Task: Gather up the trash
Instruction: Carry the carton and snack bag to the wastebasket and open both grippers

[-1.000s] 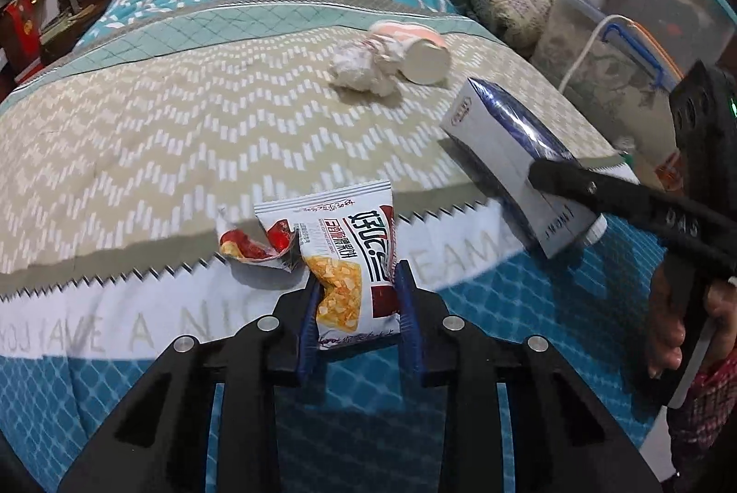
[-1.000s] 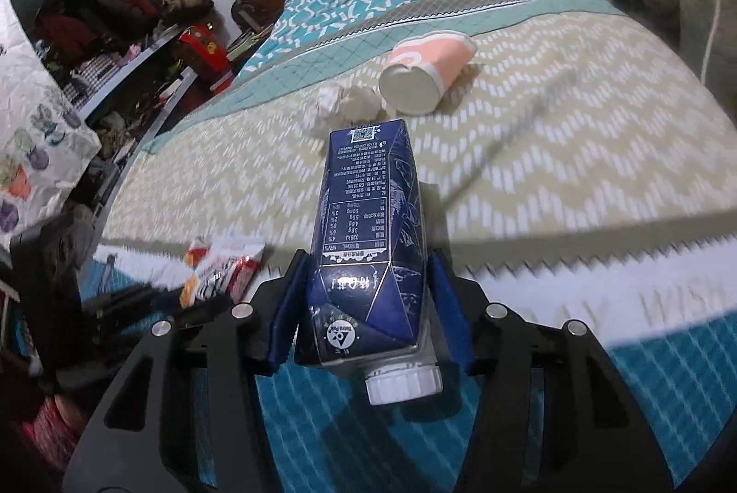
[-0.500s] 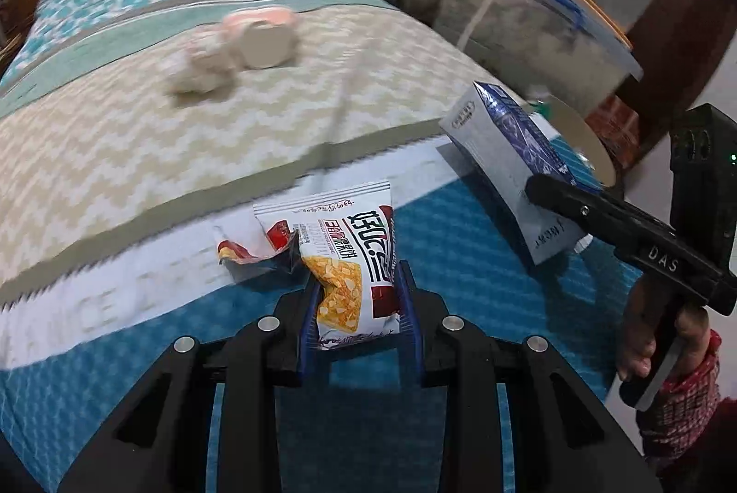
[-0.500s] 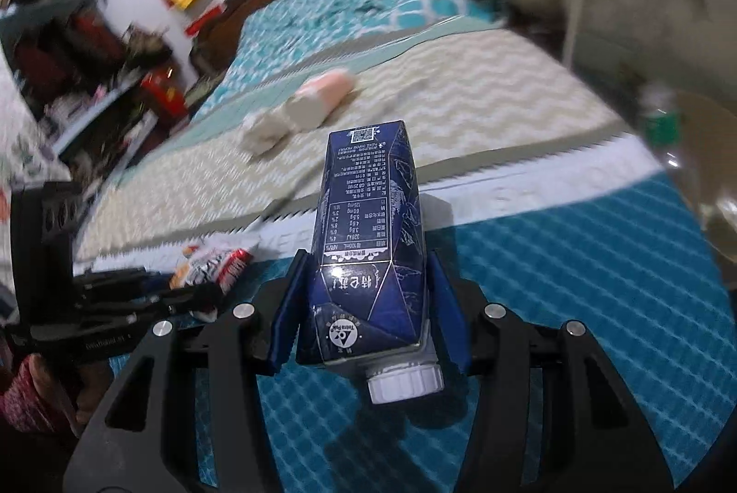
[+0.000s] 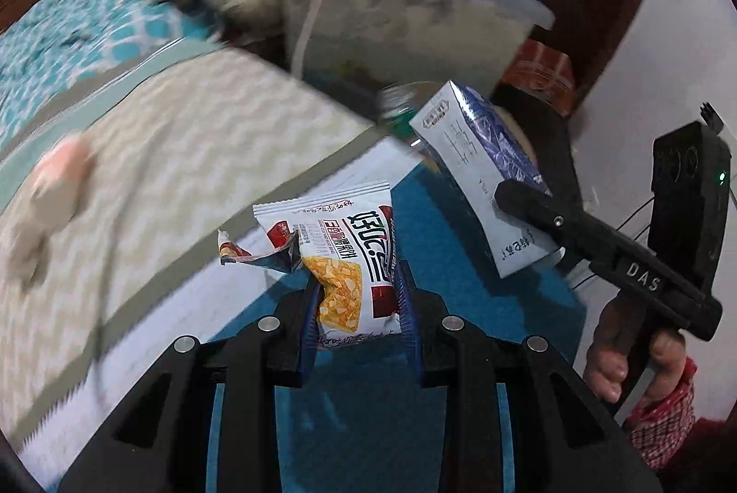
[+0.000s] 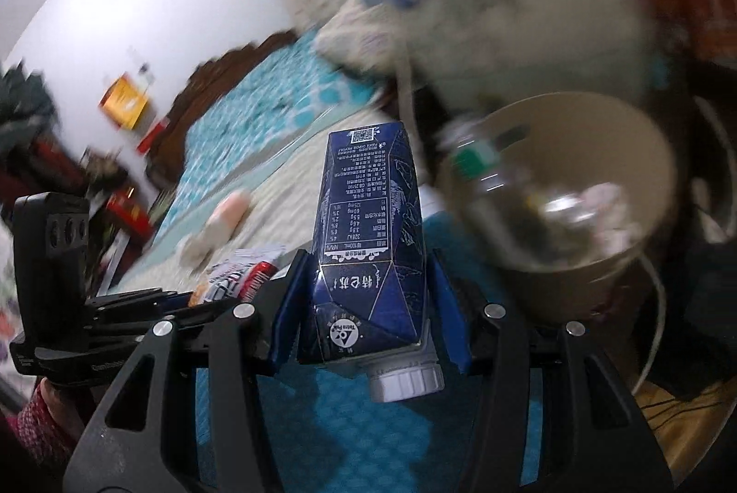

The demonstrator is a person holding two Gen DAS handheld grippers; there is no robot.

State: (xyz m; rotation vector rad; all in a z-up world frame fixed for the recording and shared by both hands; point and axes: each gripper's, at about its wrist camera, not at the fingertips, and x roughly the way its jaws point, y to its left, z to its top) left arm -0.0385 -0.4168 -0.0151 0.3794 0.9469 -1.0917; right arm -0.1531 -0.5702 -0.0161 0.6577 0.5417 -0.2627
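Note:
My left gripper (image 5: 359,308) is shut on a white and red snack wrapper (image 5: 345,258), held above the teal bedspread. My right gripper (image 6: 368,299) is shut on a dark blue drink carton (image 6: 368,225), its white cap toward the camera. In the left wrist view the carton (image 5: 479,175) and the right gripper (image 5: 599,258) sit to the right. A beige trash bin (image 6: 645,152) stands right of the carton, with a clear plastic bottle (image 6: 488,179) and other trash in it. A pink paper cup (image 5: 60,170) and crumpled paper lie blurred on the bed.
The bed (image 5: 184,133) with its chevron cover fills the left. Behind the bin stands a clear storage box (image 5: 414,14) with a blue handle and a white cable. A person's hand (image 5: 612,359) grips the right gripper. Cluttered shelves (image 6: 55,170) are at the far left.
Both grippers have swung right, off the bed's middle toward its corner, each still holding its item. The trash bin and storage box have come into view; the cup and paper slid left.

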